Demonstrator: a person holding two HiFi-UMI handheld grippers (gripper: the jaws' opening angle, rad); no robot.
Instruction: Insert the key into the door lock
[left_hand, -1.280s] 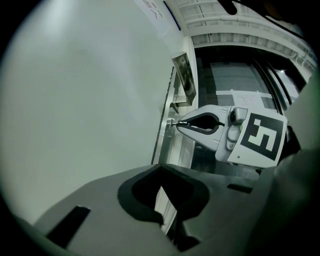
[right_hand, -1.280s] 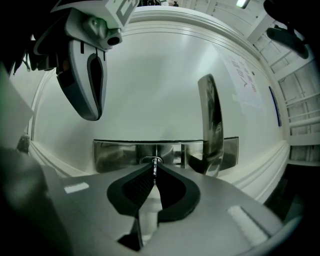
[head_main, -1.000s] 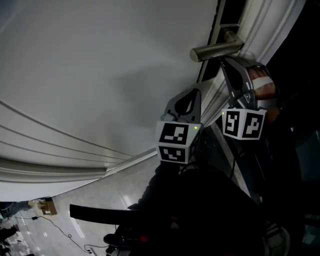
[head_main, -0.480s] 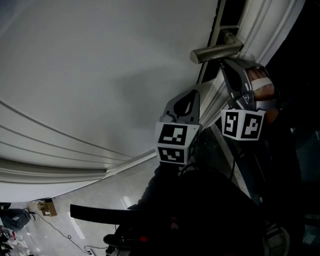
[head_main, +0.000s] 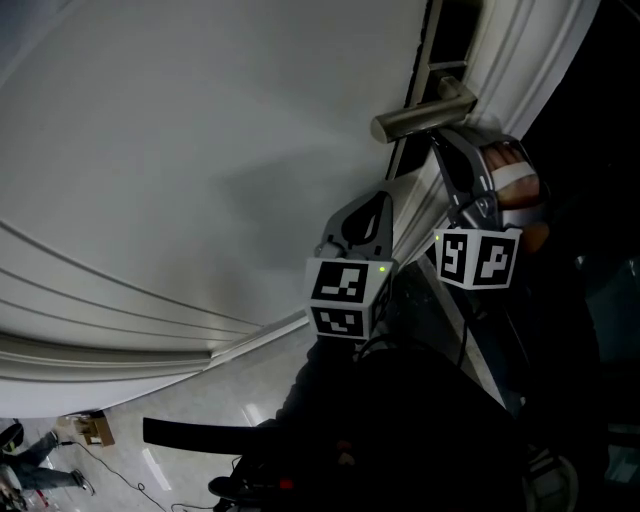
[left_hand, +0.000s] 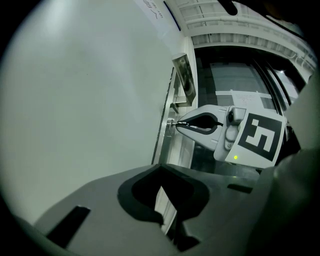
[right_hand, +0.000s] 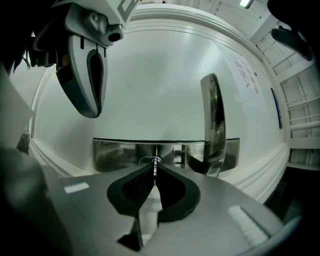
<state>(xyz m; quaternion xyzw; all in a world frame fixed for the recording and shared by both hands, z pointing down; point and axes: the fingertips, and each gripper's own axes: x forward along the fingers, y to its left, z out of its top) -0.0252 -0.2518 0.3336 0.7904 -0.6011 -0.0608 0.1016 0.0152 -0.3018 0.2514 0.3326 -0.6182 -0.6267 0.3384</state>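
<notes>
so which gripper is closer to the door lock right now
Right. The right gripper has its tips right at the lock, shut on the key. The left gripper is shut and empty, set back from the lock and not touching it.

Left tool (left_hand: 160, 169) jaws together, held back; right tool (left_hand: 178, 123) clamped on key (right_hand: 155, 162), reaching forward.

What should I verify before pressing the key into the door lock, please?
1. Key clamped in the right tool: ok.
2. Key tip at the lock: ok, it sits right at the keyhole.
3. How deep the key sits: cannot tell.
4. Door handle out of the key's line: ok, it stands off to one side.
5. Left tool out of the way: ok, shut, empty and away from the lock.
</notes>
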